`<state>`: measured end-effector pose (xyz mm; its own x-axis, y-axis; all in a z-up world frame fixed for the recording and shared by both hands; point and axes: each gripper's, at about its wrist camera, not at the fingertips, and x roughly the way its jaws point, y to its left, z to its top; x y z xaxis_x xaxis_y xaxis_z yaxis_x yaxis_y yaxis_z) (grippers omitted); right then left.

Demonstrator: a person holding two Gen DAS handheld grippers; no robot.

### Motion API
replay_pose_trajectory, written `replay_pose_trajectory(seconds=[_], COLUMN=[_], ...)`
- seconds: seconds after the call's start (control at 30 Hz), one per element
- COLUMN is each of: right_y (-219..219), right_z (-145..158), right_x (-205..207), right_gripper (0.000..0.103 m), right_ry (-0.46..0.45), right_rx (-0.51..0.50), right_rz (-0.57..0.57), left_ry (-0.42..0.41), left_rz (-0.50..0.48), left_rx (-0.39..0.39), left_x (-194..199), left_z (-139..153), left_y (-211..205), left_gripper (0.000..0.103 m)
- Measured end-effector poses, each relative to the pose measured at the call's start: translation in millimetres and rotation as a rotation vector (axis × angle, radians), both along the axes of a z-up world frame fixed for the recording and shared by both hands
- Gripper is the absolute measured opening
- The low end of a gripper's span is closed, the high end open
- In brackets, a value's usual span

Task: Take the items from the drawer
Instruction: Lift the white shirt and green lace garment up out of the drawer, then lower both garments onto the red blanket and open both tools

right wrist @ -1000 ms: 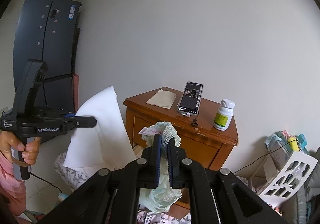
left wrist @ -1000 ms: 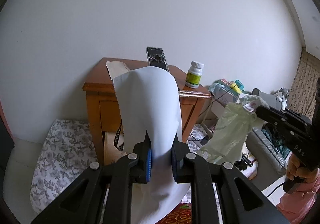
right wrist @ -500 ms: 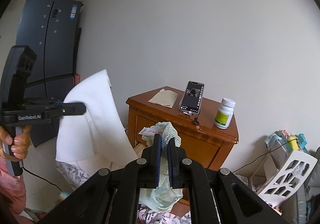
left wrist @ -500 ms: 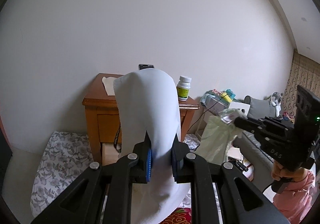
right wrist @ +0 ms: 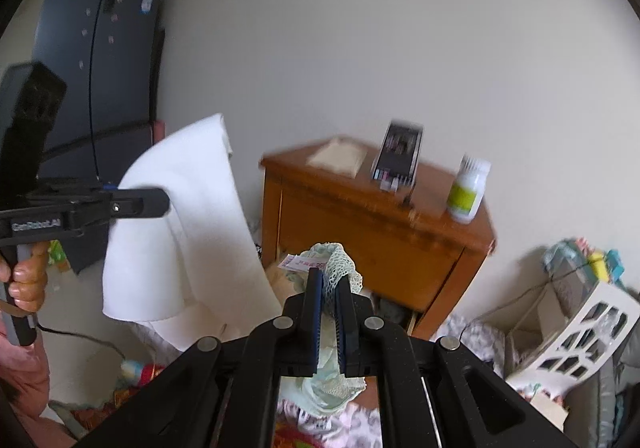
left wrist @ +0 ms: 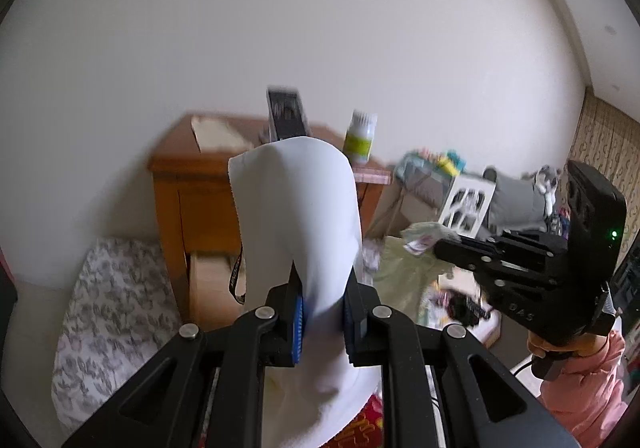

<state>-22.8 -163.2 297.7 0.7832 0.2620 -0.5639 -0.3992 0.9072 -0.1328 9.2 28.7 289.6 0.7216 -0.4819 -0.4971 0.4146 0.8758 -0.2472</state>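
My left gripper (left wrist: 322, 304) is shut on a white cloth (left wrist: 296, 215) that stands up over the fingers and drapes down below them. The right wrist view shows the same cloth (right wrist: 180, 240) hanging from the left gripper (right wrist: 160, 203) at the left. Between the shut fingers of my right gripper (right wrist: 328, 288) is a pale green lacy garment (right wrist: 338, 260) with a pink paper tag. Behind both stands the wooden nightstand (right wrist: 380, 232), its lower drawer (left wrist: 208, 280) pulled open. In the left wrist view, the right gripper (left wrist: 440, 248) holds the green garment (left wrist: 404, 268) off to the right.
On the nightstand top are a propped phone (right wrist: 400, 155), a white pill bottle (right wrist: 468, 187) and a beige paper (right wrist: 340, 155). A dark fridge (right wrist: 100, 67) stands at the left, a white cut-out basket (right wrist: 580, 336) at the right. A floral cushion (left wrist: 112, 308) lies on the floor.
Both views have swung and blurred with motion. The right gripper with the green garment now sits closer and larger in the left wrist view. Both grips are unchanged.
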Motion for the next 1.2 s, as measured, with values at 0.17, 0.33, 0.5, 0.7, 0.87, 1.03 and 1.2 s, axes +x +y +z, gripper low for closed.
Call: replay_pose_trajectory(seconds=[0.17, 0.33, 0.5, 0.7, 0.87, 1.03, 1.2], right_y=[8, 7, 2, -3, -5, -7, -13], right_z=[-56, -109, -158, -197, -224, -262, -293], right_x=[27, 48, 64, 76, 88, 95, 100], right_gripper=[0.006, 0.007, 0.008, 0.008, 0.008, 0.008, 0.008], right_ry=[0.155, 0.288, 0.411, 0.493, 0.559, 0.645, 0.724], right_rx=[-0.032, -0.025, -0.022, -0.026, -0.029, -0.036, -0.018], right_rz=[-0.008, -0.028, -0.054, -0.07, -0.081, -0.105, -0.145], left_ry=[0.142, 0.278, 0.345, 0.411, 0.462, 0.501, 0.534], left_rz=[-0.016, 0.012, 0.046, 0.067, 0.068, 0.081, 0.073], left_rx=[0.044, 0.096, 0.133, 0.184, 0.222, 0.272, 0.323], left_x=[26, 54, 70, 93, 104, 114, 118], left_z=[-53, -109, -145, -182, -211, -241, -266], left_y=[-17, -27, -32, -41, -51, -61, -70], left_gripper=[0.016, 0.016, 0.017, 0.018, 0.02, 0.029, 0.031])
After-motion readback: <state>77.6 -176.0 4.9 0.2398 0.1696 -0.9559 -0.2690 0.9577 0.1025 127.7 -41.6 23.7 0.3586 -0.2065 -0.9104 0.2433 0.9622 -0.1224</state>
